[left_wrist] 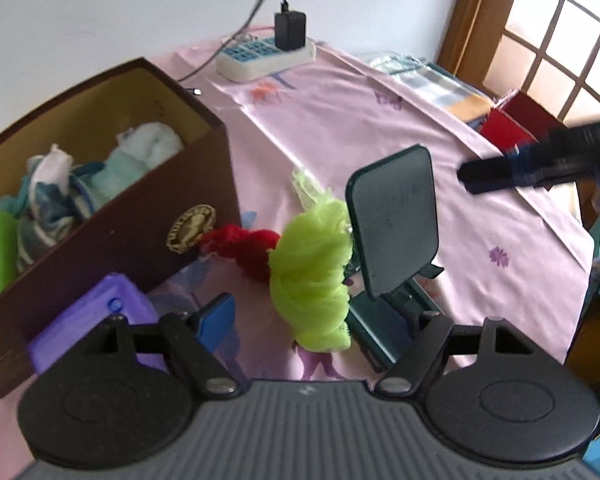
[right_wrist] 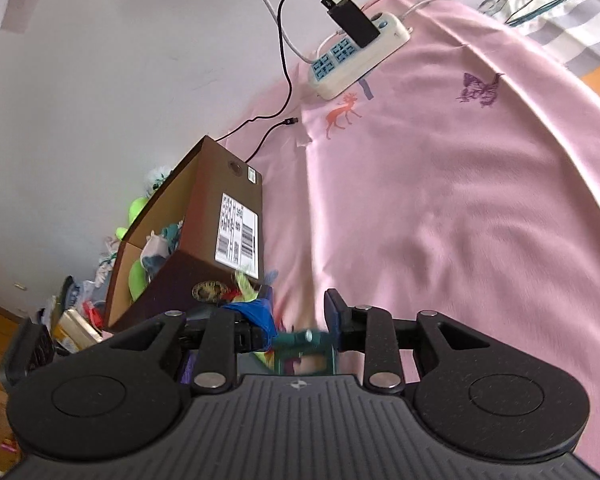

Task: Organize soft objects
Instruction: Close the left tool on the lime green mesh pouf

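In the left wrist view a lime-green mesh puff and a red mesh puff lie on the pink cloth beside a brown cardboard box that holds several soft cloths. My left gripper is open just short of the green puff, which lies between its fingers. My right gripper is open and empty; it also shows blurred at the right edge of the left wrist view. The box and bits of coloured mesh lie ahead of it.
A dark green phone stand stands right of the green puff. A purple pack lies by the box. A power strip with a black charger sits at the back. Books and a red box lie at the right edge.
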Tool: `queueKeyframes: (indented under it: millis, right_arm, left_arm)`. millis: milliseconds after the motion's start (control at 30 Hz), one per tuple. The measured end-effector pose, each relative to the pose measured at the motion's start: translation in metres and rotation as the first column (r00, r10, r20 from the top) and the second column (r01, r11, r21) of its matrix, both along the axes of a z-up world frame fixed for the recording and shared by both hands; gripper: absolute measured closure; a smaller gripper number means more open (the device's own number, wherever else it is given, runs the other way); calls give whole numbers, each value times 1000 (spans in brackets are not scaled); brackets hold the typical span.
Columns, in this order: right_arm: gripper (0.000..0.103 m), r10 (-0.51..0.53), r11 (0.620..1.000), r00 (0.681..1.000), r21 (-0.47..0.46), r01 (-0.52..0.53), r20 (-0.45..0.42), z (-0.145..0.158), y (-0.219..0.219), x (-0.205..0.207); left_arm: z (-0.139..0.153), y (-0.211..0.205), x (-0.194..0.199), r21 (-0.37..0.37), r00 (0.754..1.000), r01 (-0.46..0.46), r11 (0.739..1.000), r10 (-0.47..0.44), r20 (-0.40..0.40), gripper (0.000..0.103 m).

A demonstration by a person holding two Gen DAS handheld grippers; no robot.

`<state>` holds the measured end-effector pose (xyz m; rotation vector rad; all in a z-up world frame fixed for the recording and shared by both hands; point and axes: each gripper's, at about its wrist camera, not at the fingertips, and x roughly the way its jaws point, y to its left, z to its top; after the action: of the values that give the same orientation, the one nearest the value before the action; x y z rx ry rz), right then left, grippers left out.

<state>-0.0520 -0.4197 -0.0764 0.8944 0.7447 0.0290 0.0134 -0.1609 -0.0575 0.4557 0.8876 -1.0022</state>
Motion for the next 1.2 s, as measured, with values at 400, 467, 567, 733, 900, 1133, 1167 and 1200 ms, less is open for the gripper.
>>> queueKeyframes:
  millis: [400, 467, 567, 733, 900, 1133, 1167, 1200]
  right_arm:
    - [92, 97, 994, 995, 49, -97, -8, -20, -19, 36]
    - [92, 100, 993, 995, 59, -99, -10, -22, -21, 38]
    - [92, 102, 993, 995, 60, -101, -13, -23, -23, 38]
    - [92, 96, 993, 995, 63, -95, -13, -25, -27, 35]
    - [92, 101, 993, 995, 68, -99, -19, -29, -28, 36]
    - [92, 112, 991, 993, 77, -110, -25, -32, -31, 41]
    - [92, 118, 990, 993, 75, -116, -24, -32, -31, 43]
    - [92, 124, 990, 992, 76, -122, -23, -32, -31, 45]
  left_arm:
    - [-2, -15, 8, 66, 984, 170, 983, -173, 34, 25]
    - [-2, -17, 9, 91, 978, 194, 977, -199, 60, 25]
    - [-6, -21, 10, 122, 971, 221, 968, -230, 68, 25]
    - [-17, -30, -1, 196, 941, 293, 936, -318, 113, 34]
    - [-22, -36, -3, 258, 920, 330, 908, -371, 130, 36]
    - [-28, -51, -4, 295, 877, 368, 882, -434, 204, 25]
    - [-30, -53, -4, 300, 874, 376, 877, -443, 198, 29]
    - [-33, -54, -3, 303, 875, 376, 876, -443, 196, 31]
